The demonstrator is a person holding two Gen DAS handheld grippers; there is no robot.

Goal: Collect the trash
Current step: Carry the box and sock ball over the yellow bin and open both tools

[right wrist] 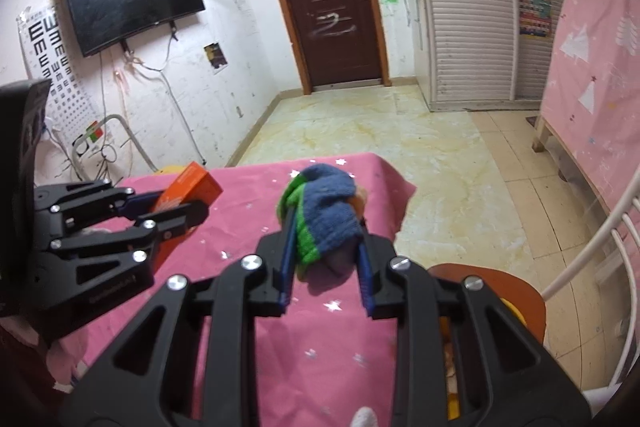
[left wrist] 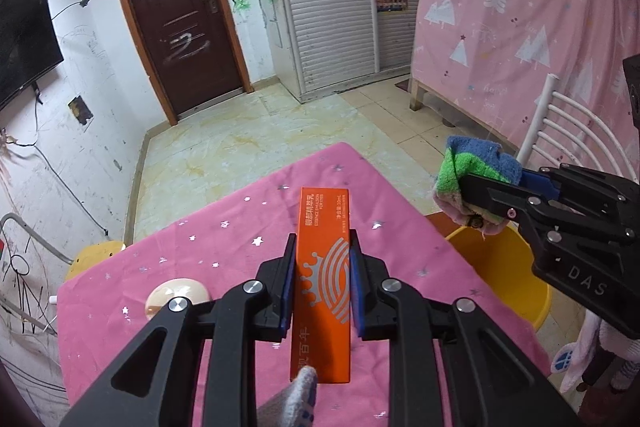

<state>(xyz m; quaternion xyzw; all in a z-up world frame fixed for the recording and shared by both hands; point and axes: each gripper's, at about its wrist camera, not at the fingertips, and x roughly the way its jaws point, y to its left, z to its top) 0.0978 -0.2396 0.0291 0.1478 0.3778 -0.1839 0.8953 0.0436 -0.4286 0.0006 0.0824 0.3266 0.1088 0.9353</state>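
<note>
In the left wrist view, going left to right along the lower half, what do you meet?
Round beige object on the pink tablecloth → orange box clamped in the left claw → yellow bucket → right claw gripping a striped cloth.
</note>
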